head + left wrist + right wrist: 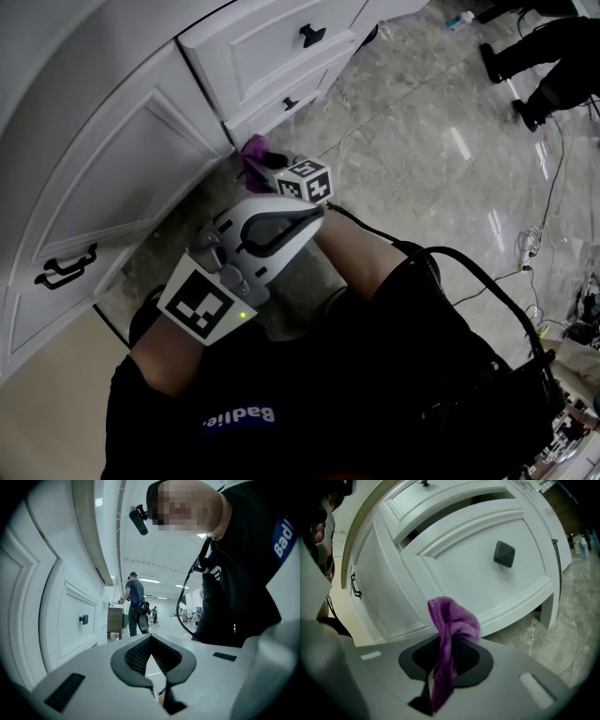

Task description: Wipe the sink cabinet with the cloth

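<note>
Here the right tongs (pixel 449 641) clamp the purple cloth (pixel 453 618) near the cabinet (pixel 454 569); the left tongs (pixel 151 639) sit together, empty.

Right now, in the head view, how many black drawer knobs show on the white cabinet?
2. The upper knob is near the picture's top edge; the lower knob is below it, just above the purple cloth. More may lie outside the frame.

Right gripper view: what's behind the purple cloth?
The white sink cabinet: its lower drawer front with a dark square knob. The cloth, clamped in the jaws of the right gripper, covers a patch of the drawer's lower edge; contact cannot be seen.
</note>
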`<action>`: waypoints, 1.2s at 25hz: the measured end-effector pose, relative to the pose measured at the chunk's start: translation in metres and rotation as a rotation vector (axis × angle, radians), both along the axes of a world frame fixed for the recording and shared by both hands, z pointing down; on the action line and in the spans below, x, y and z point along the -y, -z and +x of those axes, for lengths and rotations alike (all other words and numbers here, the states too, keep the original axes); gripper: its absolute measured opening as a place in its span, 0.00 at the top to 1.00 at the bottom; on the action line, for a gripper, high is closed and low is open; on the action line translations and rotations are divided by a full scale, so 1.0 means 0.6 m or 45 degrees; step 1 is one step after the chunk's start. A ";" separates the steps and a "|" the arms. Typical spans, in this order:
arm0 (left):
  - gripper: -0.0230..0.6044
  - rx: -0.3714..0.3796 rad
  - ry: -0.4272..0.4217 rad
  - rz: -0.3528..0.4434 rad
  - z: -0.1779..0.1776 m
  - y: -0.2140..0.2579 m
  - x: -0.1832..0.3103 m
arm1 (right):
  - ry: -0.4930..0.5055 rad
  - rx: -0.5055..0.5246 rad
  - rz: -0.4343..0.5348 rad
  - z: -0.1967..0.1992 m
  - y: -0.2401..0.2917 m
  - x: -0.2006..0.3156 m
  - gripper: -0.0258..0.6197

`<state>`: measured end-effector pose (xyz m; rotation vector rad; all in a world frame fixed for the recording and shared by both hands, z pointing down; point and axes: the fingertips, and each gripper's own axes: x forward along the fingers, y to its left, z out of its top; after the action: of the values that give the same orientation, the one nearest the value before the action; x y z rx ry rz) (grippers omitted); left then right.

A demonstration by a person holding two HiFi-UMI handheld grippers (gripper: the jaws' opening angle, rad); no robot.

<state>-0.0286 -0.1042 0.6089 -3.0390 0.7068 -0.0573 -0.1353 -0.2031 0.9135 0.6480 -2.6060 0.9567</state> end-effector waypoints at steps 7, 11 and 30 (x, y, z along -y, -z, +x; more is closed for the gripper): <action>0.96 -0.053 0.003 -0.027 0.041 0.009 0.022 | -0.036 -0.122 0.180 0.134 0.068 0.044 0.87; 0.96 -0.068 -0.028 -0.093 0.055 0.009 0.019 | -0.203 -0.100 0.175 0.213 0.123 0.065 0.87; 0.96 -0.031 0.010 -0.424 0.093 0.511 -0.122 | -0.200 -0.129 0.185 0.381 0.805 -0.239 0.87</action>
<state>0.0270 -0.0313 0.3021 -3.3566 0.7834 -0.1534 0.0932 -0.0597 0.4307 0.9256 -2.5820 0.7599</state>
